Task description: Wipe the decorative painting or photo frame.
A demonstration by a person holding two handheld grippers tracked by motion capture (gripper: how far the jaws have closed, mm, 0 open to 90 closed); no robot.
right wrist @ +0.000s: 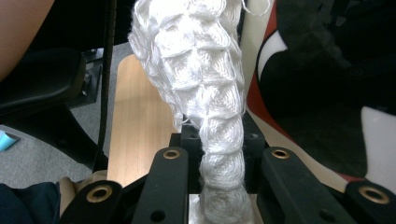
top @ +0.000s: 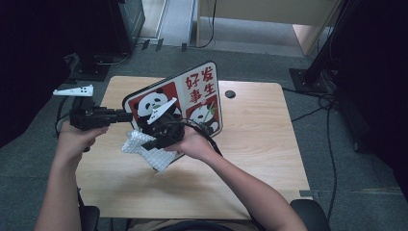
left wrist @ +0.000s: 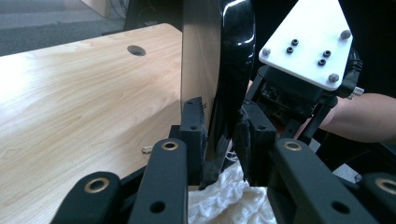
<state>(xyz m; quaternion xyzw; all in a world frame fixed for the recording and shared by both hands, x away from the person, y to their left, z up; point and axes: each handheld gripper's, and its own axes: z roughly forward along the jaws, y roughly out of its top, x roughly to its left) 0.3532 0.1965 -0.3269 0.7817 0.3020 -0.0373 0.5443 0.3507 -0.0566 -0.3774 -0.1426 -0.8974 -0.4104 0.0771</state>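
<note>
Wooden table [top: 260, 139]: glossy panda-printed tray [top: 192, 96], waffle-textured white cloth [top: 144, 147].

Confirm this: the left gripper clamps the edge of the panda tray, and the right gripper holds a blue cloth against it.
Not quite. The cloth is white, not blue, as the right gripper view shows. The left gripper does clamp the panda tray edge, and the right gripper holds the cloth.

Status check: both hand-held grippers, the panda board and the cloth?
Left hand-held gripper clamped on panda board edge, board tilted up off table. Right hand-held gripper shut on white cloth, against board face. Nothing in the way.
</note>
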